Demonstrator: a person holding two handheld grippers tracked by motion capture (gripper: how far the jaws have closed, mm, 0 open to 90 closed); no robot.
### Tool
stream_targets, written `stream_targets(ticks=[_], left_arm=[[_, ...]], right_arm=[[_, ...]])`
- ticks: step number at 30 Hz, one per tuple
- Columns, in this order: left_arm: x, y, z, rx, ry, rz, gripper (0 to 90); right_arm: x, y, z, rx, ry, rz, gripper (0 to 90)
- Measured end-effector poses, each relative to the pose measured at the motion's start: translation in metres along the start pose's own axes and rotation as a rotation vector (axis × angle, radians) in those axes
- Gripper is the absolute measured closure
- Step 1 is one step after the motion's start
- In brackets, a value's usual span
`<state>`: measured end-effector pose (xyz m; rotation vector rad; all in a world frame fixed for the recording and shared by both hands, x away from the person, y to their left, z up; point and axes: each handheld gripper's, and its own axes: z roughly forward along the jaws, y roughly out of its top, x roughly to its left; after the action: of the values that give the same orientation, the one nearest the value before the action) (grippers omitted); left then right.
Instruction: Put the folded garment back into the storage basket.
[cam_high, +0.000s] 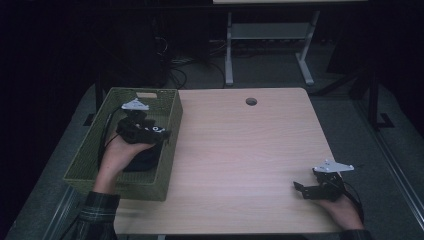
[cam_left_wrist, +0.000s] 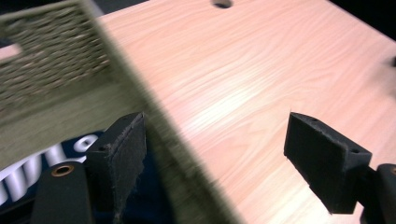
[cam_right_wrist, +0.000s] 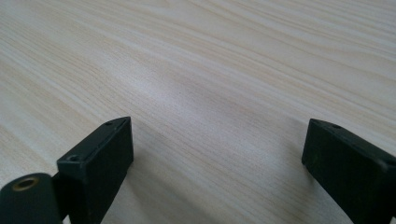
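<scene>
My left gripper (cam_high: 162, 134) hovers over the right side of a green woven basket (cam_high: 90, 150) at the table's left edge, its jaws wide open and empty. In the left gripper view, my left gripper (cam_left_wrist: 215, 123) straddles the blurred basket rim (cam_left_wrist: 154, 121). A dark blue cloth with white lettering (cam_left_wrist: 51, 156) lies in the basket below the left jaw, and it appears as a dark heap (cam_high: 145, 159) in the high view. My right gripper (cam_high: 300, 189) rests low near the table's front right corner. Its jaws (cam_right_wrist: 217, 128) stand open over bare wood.
The light wooden table (cam_high: 240, 150) has a round cable hole (cam_high: 251, 101) near its far edge. A white-legged desk frame (cam_high: 270, 45) and cables stand on the dark floor beyond. The basket overhangs the table's left side.
</scene>
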<state>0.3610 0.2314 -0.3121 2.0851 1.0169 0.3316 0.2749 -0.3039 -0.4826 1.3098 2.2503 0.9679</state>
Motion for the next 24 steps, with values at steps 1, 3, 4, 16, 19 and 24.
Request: stream_targets(ticks=[1,3,4,16,19,24], left_arm=[[-0.005,0.002,0.003,0.001,-0.009,0.009,19.9],[-0.013,0.005,0.007,-0.001,-0.022,0.019,19.9],[-0.019,0.008,0.011,-0.005,-0.032,0.024,19.9],[-0.07,0.01,0.056,-0.013,-0.085,0.094,20.0],[-0.079,0.006,0.066,-0.017,-0.088,0.107,19.7],[-0.091,-0.005,0.085,-0.021,-0.095,0.127,19.7]], right_arm=[[0.0,0.0,0.0,0.0,0.0,0.0,8.6],[0.0,0.0,0.0,0.0,0.0,0.0,8.6],[0.0,0.0,0.0,0.0,0.0,0.0,8.6],[0.0,0.0,0.0,0.0,0.001,-0.001,8.5],[0.0,0.0,0.0,0.0,0.001,-0.001,8.6],[0.0,0.0,0.0,0.001,0.001,-0.001,8.6]])
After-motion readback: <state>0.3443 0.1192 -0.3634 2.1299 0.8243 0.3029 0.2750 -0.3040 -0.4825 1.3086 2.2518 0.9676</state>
